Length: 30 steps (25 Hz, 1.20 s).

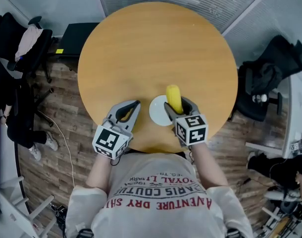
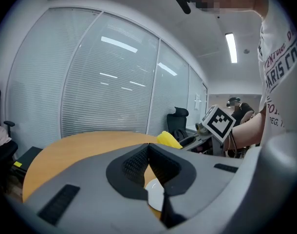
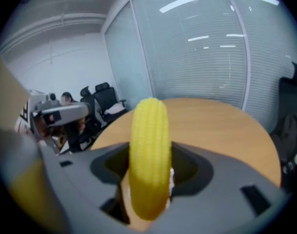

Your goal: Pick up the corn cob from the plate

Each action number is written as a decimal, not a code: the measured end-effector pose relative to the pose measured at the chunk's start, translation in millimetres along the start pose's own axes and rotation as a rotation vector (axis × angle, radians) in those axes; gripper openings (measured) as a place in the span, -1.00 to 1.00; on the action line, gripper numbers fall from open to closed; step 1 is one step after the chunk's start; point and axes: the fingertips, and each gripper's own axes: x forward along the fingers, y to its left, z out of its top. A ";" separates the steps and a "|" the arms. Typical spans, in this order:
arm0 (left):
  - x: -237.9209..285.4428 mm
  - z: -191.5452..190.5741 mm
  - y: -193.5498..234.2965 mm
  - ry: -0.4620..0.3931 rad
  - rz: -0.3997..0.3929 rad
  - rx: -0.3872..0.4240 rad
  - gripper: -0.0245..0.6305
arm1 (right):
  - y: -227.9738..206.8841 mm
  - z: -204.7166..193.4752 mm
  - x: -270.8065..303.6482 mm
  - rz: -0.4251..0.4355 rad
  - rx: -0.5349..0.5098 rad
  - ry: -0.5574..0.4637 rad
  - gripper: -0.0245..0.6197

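Observation:
A yellow corn cob point(image 1: 174, 98) is clamped between the jaws of my right gripper point(image 1: 179, 104), held just above the small white plate point(image 1: 157, 111) near the table's front edge. In the right gripper view the cob point(image 3: 149, 161) stands lengthwise between the jaws and fills the gap. My left gripper point(image 1: 129, 111) hovers to the left of the plate, shut with nothing in it. From the left gripper view its jaws meet at the tips point(image 2: 148, 147), with the plate's rim point(image 2: 156, 197) below and the cob point(image 2: 169, 140) beyond.
The round wooden table point(image 1: 141, 48) carries only the plate. Black office chairs stand at the left point(image 1: 17, 48) and right point(image 1: 270, 73). Wooden floor surrounds the table, and glass walls with blinds point(image 2: 100, 91) lie beyond.

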 end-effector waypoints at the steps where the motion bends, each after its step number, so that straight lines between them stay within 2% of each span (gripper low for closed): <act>1: 1.4 7.6 -1.5 -0.013 -0.001 0.013 -0.82 | 0.2 11.3 -8.1 -0.003 0.002 -0.033 -0.10; 5: 7.3 30.9 -9.1 -0.056 -0.004 0.045 -0.82 | 2.6 51.1 -41.5 0.001 0.018 -0.158 -0.10; 10: 7.4 62.2 -15.0 -0.122 -0.010 0.081 -0.82 | 10.8 91.9 -76.3 -0.001 -0.014 -0.305 -0.10; 19: 3.2 106.7 -16.4 -0.184 0.009 0.159 -0.82 | 21.0 133.3 -119.8 -0.035 -0.066 -0.540 -0.10; 25: -4.2 118.7 -4.8 -0.204 0.076 0.138 -0.82 | 26.9 139.0 -131.8 -0.050 -0.117 -0.619 -0.10; 30: -4.8 117.9 -2.3 -0.201 0.074 0.127 -0.82 | 28.6 136.2 -130.2 -0.060 -0.135 -0.614 -0.10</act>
